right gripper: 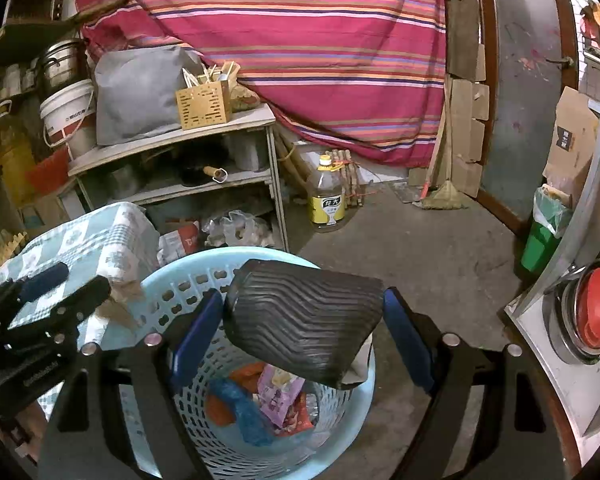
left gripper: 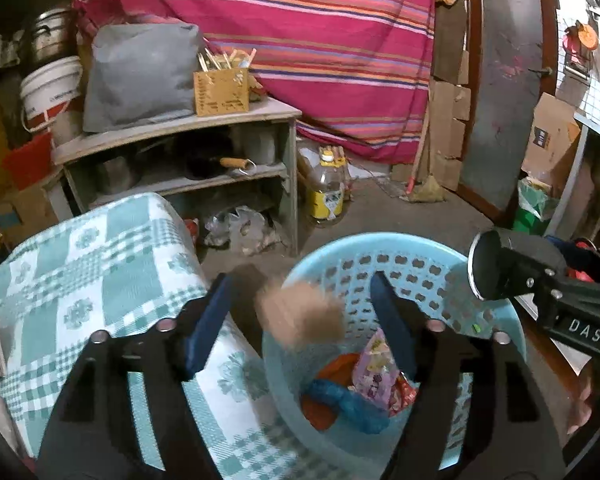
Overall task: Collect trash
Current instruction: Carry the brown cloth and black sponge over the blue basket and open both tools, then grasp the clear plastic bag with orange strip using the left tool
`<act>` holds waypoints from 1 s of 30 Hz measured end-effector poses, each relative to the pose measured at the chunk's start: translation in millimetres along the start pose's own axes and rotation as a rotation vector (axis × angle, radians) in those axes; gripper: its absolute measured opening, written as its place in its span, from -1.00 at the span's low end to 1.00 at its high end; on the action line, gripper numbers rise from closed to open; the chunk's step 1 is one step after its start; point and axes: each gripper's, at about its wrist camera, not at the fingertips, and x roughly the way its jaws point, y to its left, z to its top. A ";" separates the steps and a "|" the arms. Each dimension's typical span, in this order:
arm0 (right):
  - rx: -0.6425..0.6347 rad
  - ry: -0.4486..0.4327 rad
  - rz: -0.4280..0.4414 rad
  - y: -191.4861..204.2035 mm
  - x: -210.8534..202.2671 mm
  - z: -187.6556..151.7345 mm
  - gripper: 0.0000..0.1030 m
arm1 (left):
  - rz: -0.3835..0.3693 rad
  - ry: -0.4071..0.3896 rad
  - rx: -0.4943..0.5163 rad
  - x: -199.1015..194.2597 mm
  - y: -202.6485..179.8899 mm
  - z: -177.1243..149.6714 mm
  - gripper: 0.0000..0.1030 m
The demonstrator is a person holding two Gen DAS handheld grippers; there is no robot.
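left tool point(left gripper: 300, 328) over the near-left rim of the pale blue perforated basket point(left gripper: 416, 268), its blue fingers point(left gripper: 208, 328) spread wide and gripping nothing. a blurred tan scrap of trash point(left gripper: 300, 316) sits in the gap between the fingers, touching neither, above the basket's left edge. at the bottom of the basket lie a pink-and-white wrapper point(left gripper: 374, 372), a crumpled blue piece point(left gripper: 348, 400) and an orange piece point(left gripper: 336, 368). beside the basket, on its left, a surface draped in a green-and-white checked cloth point(left gripper: 100, 280).

right tool point(right gripper: 304, 332) above the same basket point(right gripper: 172, 284), on its right side as seen from the left wrist camera. a black ribbed container point(right gripper: 304, 320), tilted with its open mouth away from the right wrist camera, fills the space between the blue fingers point(right gripper: 408, 344); the tool is clenched on it at a wide spread, both fingers against its sides. the container hangs over the basket's interior, above the wrappers point(right gripper: 276, 396).

behind the basket: a grey shelf unit point(left gripper: 188, 128), a yellow-labelled oil bottle point(left gripper: 326, 192) on the floor, and a red striped cloth point(left gripper: 320, 40).
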 end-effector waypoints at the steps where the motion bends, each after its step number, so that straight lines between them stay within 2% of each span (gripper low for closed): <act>1: -0.001 0.000 0.001 0.4 0.0 0.0 0.56 | 0.000 -0.001 -0.001 -1.3 1.7 0.9 0.43; 3: -0.009 0.003 0.003 3.4 0.1 0.2 0.56 | 0.020 -0.008 -0.006 -6.6 7.9 1.3 0.49; 6: -0.013 0.008 0.016 7.9 1.4 0.9 0.56 | 0.051 -0.023 -0.033 -18.4 22.4 -1.1 0.68; 13: -0.027 0.027 0.021 26.7 10.1 1.3 0.60 | 0.147 -0.052 -0.087 -60.4 72.0 -14.4 0.83; 15: -0.022 0.031 0.019 31.8 11.6 0.7 0.80 | 0.172 -0.057 -0.101 -72.7 86.0 -18.6 0.85; 21: -0.043 0.030 -0.004 49.3 11.8 -2.1 0.80 | 0.257 -0.055 -0.131 -104.0 135.5 -34.8 0.87; 30: -0.023 0.049 0.066 88.9 1.8 -6.7 0.81 | 0.393 -0.043 -0.186 -154.0 218.7 -72.3 0.89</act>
